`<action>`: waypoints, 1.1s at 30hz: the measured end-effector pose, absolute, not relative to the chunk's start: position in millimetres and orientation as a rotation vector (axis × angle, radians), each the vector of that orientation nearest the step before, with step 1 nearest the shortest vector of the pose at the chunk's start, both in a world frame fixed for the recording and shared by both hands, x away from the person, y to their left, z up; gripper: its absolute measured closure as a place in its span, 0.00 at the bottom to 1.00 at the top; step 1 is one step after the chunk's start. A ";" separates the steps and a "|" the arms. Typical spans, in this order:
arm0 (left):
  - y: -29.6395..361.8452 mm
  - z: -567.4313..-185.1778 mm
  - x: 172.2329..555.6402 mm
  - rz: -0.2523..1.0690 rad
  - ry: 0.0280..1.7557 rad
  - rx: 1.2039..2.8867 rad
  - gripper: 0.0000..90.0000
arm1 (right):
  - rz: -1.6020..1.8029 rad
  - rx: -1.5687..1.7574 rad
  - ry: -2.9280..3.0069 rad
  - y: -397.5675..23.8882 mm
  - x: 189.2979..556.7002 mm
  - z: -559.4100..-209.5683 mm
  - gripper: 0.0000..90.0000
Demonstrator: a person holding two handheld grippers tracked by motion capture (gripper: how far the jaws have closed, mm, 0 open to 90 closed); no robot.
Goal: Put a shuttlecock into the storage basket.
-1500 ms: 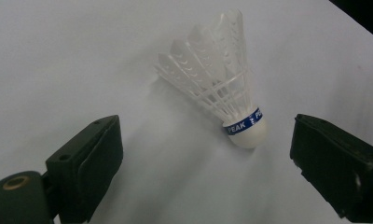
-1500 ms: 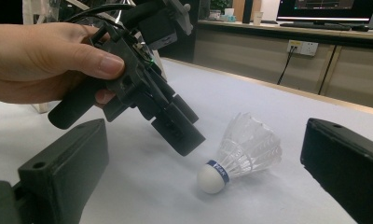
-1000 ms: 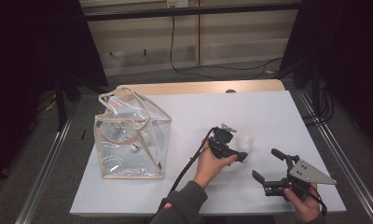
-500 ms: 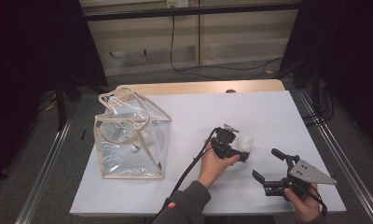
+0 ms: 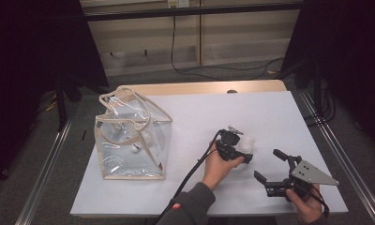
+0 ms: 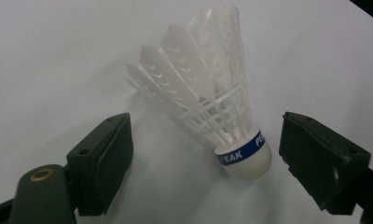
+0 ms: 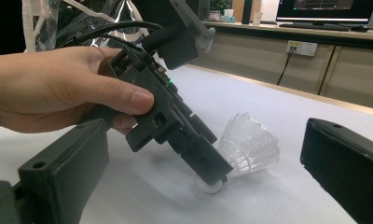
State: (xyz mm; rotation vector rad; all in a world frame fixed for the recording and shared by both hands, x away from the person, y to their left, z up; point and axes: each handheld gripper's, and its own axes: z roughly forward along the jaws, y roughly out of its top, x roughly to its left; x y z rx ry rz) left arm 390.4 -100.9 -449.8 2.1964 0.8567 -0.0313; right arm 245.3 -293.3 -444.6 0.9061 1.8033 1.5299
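Observation:
A white feathered shuttlecock (image 6: 208, 100) with a blue band marked PEAK lies on its side on the white table (image 5: 223, 108). In the high view the shuttlecock (image 5: 248, 142) sits right of centre. My left gripper (image 6: 208, 137) points down over it with one jaw on each side of the cork end. Neither pad touches it, and the jaws have just been closing in around it. The right gripper view shows the left gripper (image 7: 194, 149) tipped down onto the shuttlecock (image 7: 252, 144). My right gripper (image 5: 269, 165) rests near the front right with its jaws wide and nothing between them.
A clear plastic tote bag (image 5: 129, 140) with beige trim stands at the table's left, with a small white object inside. The left gripper's black cable (image 5: 195, 168) trails back toward the front edge. A wooden strip (image 5: 199, 87) borders the table's far side.
The left gripper has edged slightly toward the shuttlecock with its jaws a little narrower. The right gripper and the bag have not moved.

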 end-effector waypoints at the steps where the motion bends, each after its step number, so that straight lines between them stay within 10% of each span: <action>1: -101.6 -449.8 389.8 -0.019 0.856 2.197 0.21 | 1.530 0.906 1.803 -293.3 245.3 -444.7 0.01; 19: -106.0 -449.6 382.4 -0.004 0.803 2.210 0.51 | 1.530 0.907 1.803 -293.3 245.4 -444.8 0.01; 24: -105.3 -449.5 381.5 -0.082 0.802 2.204 0.72 | 1.528 0.909 1.803 -293.7 245.7 -444.9 0.01; 33: -95.0 -444.3 385.1 -0.105 0.810 2.224 0.73 | 1.529 0.910 1.800 -293.7 245.6 -444.8 0.01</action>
